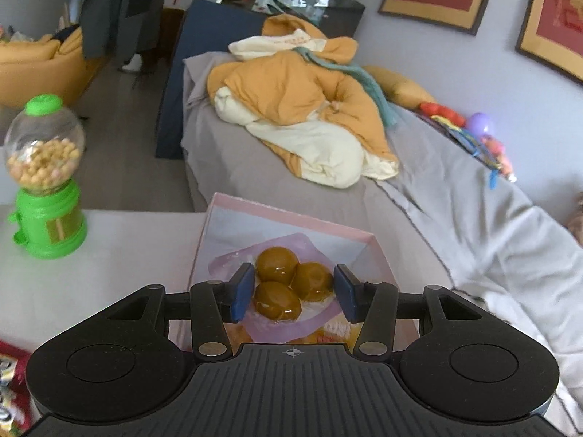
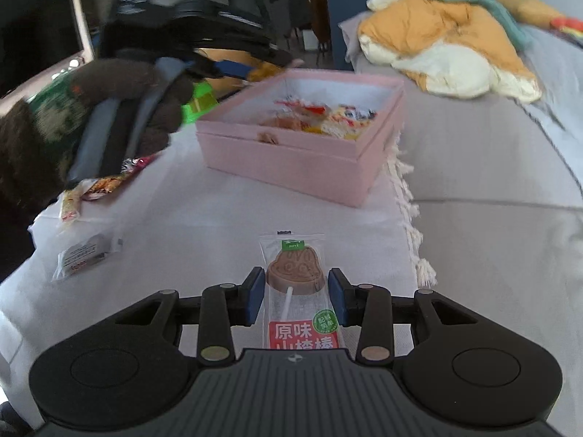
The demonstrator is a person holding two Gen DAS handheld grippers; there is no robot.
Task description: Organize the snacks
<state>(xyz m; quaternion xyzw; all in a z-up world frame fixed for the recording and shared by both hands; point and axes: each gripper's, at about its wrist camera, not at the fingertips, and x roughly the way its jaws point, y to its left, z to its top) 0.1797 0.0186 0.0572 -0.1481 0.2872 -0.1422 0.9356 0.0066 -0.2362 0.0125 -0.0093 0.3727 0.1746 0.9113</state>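
White cloth covers the worktop (image 2: 218, 218), and I use the pink box (image 2: 291, 160) standing on it as my landmark. Beyond the box a grey bed (image 1: 291, 167) carries a heap of orange and cream bedding (image 1: 291, 109).

My left claw (image 1: 293, 291) hangs over the box with its jaws spread wide; between them I see a clear pouch of three brown balls (image 1: 291, 284), but I cannot tell whether the blue pads (image 1: 243, 291) touch it. Under the pouch, more wrapped snacks lie inside the box. Left of the box stands a green candy dispenser (image 1: 47, 178).

My right claw (image 2: 295, 298) sits low over the cloth on the near side of the box, jaws open. A wrapped lollipop (image 2: 295, 276) lies flat between the pads, which stand just beside its wrapper without pressing it. Left of the lollipop, well short of the box, lie a small clear packet (image 2: 85, 256) and some loose wrappers (image 2: 98, 185).
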